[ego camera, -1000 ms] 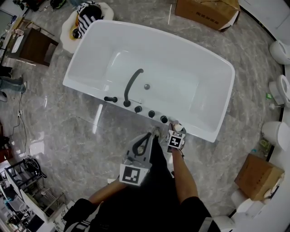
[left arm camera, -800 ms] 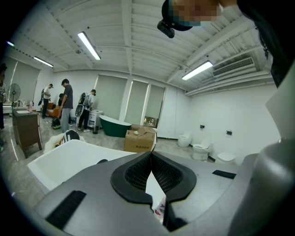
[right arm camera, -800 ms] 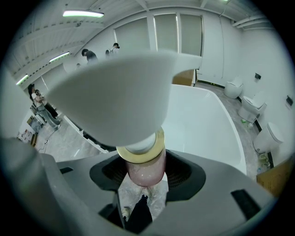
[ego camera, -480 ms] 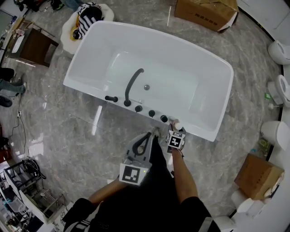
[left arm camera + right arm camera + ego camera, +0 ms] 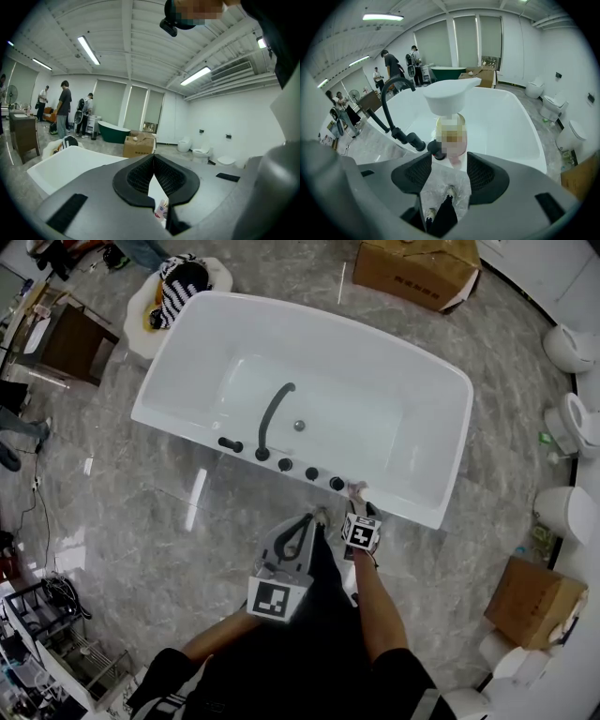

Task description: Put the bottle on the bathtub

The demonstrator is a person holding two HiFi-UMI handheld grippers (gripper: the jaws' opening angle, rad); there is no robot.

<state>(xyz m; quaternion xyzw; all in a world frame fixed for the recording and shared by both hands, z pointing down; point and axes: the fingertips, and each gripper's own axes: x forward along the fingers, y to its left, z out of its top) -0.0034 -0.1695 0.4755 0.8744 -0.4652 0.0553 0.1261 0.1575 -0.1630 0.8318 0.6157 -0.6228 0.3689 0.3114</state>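
Observation:
The bottle (image 5: 357, 490), pale pink with a white pump cap, stands upright on the near rim of the white bathtub (image 5: 405, 507), just right of the row of black knobs (image 5: 311, 474). My right gripper (image 5: 357, 506) is open right behind it. In the right gripper view the bottle (image 5: 451, 136) fills the gap at the tips of my right gripper (image 5: 450, 164), and a sliver of space shows on each side. My left gripper (image 5: 319, 514) is shut and empty, held left of the right one and short of the rim. Its pads meet in the left gripper view (image 5: 153, 158).
A black curved faucet (image 5: 272, 418) arches over the tub's near side. Cardboard boxes sit beyond the tub (image 5: 417, 268) and at the right (image 5: 534, 592). Toilets (image 5: 572, 423) line the right wall. A wire rack (image 5: 37, 634) is at lower left. People stand in the far background (image 5: 63, 110).
The bottle stays on the rim while my right gripper has drawn back slightly from it. The head view has shifted a little. My left gripper has not moved.

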